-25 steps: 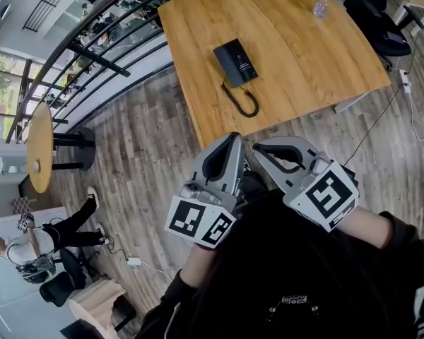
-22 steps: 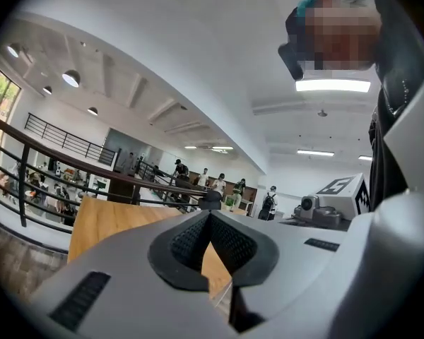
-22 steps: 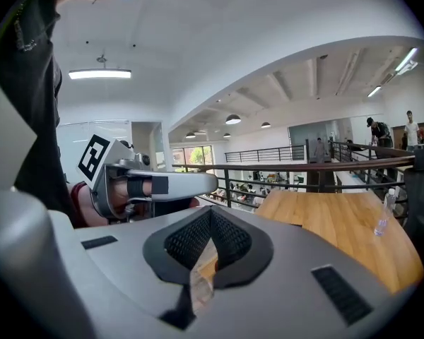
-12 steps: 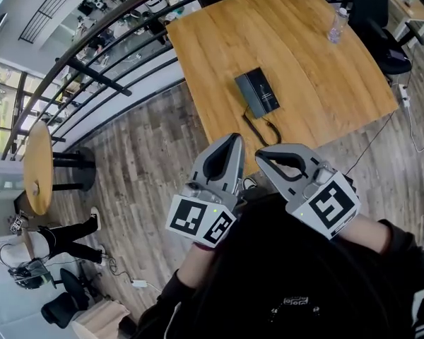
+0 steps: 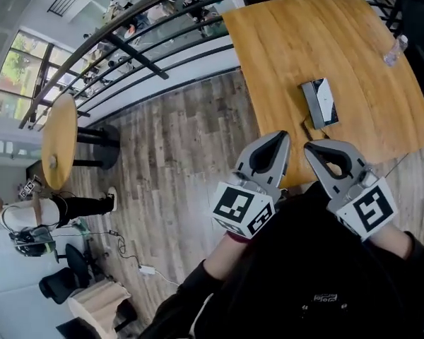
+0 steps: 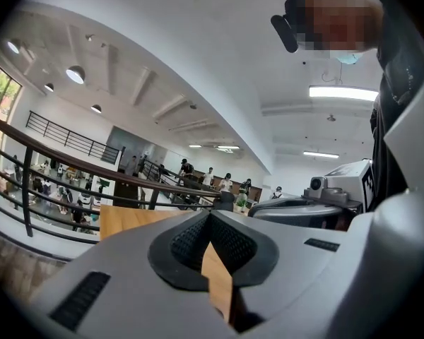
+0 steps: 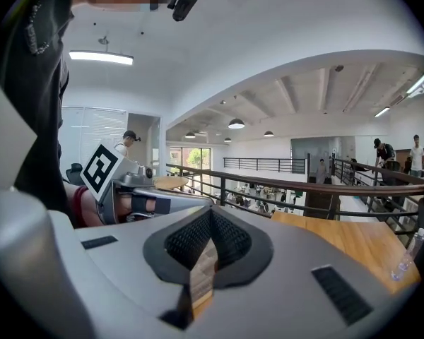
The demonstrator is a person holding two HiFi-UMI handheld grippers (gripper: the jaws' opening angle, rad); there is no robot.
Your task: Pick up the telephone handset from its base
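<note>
In the head view a dark telephone [image 5: 319,102] lies on the wooden table [image 5: 304,41], its handset on the base and its coiled cord [image 5: 306,128] trailing toward the near edge. Both grippers are held side by side just short of that edge. The left gripper [image 5: 280,138] is shut and empty, with its tips meeting in its own view [image 6: 210,214]. The right gripper [image 5: 311,147] is also shut with nothing in it [image 7: 210,210]. The phone does not show in either gripper view; only the table top [image 6: 124,221] [image 7: 360,242] appears there.
A clear bottle [image 5: 393,50] [image 7: 403,260] stands near the table's right edge. A dark metal railing [image 5: 141,58] runs along the table's far-left side. A small round table [image 5: 59,141] stands at left on the wood floor, with a person [image 5: 28,217] and a chair [image 5: 60,284] further left.
The table and phone have slid right in the head view. Both grippers, still shut and side by side, now reach the table's near edge, closer to the phone.
</note>
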